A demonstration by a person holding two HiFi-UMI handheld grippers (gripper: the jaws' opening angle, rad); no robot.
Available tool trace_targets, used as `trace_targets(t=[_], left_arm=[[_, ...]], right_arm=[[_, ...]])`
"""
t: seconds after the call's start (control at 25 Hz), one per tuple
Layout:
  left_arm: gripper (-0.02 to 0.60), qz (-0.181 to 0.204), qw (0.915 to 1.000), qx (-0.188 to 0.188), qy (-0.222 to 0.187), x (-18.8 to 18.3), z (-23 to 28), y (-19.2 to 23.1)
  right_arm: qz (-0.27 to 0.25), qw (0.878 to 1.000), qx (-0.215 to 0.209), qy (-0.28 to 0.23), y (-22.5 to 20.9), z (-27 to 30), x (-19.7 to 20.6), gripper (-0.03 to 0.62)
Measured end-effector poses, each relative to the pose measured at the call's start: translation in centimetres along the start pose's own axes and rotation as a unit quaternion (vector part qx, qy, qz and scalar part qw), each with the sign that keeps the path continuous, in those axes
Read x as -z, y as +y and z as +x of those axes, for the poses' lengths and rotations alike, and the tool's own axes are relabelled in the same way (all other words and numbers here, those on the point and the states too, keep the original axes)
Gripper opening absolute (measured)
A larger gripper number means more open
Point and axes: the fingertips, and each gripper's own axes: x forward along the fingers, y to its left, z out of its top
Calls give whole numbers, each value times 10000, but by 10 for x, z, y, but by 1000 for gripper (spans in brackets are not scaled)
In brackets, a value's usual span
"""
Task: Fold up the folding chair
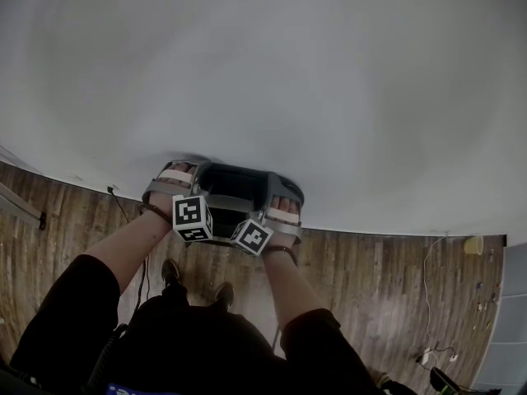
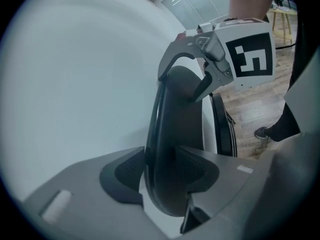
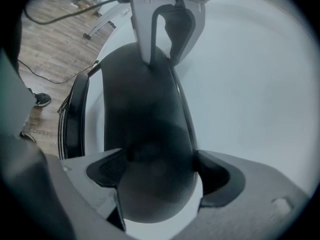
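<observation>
Left gripper (image 2: 161,174): jaws clamped on top edge of black padded folding chair (image 1: 239,189), located beside white wall (image 1: 329,72). Right gripper (image 3: 160,171): jaws clamped on same edge. Black-and-white square patterns printed on marker cubes (image 1: 192,218).

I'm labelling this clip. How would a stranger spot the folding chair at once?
Find the big white wall where it meets the wooden floor. Just in front is the folding chair, its top edge gripped by the left tool and right tool. Unlike the small black shoes below, it is a broad, curved black panel.
</observation>
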Motion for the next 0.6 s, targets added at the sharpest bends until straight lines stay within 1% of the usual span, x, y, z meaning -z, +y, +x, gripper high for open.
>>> trace_targets(t=[0.24, 0.36, 0.44, 0.52, 0.6], left_arm=[[195, 40, 10000, -14, -22, 2, 0, 1], [182, 25, 10000, -54, -35, 3, -5, 3], [160, -55, 9999, -137, -63, 6, -12, 6], [159, -179, 9996, -199, -57, 11, -19, 9], [158, -331, 9991, -246, -37, 18, -27, 13]], right_arm=[[-27, 10000, 22, -28, 0, 1, -1, 434], [-56, 9999, -78, -50, 2, 1, -2, 434], [-82, 9997, -198, -68, 5, 1, -1, 434], [-51, 9995, -280, -152, 5, -1, -2, 434], [89, 9991, -330, -239, 1, -4, -1, 434]])
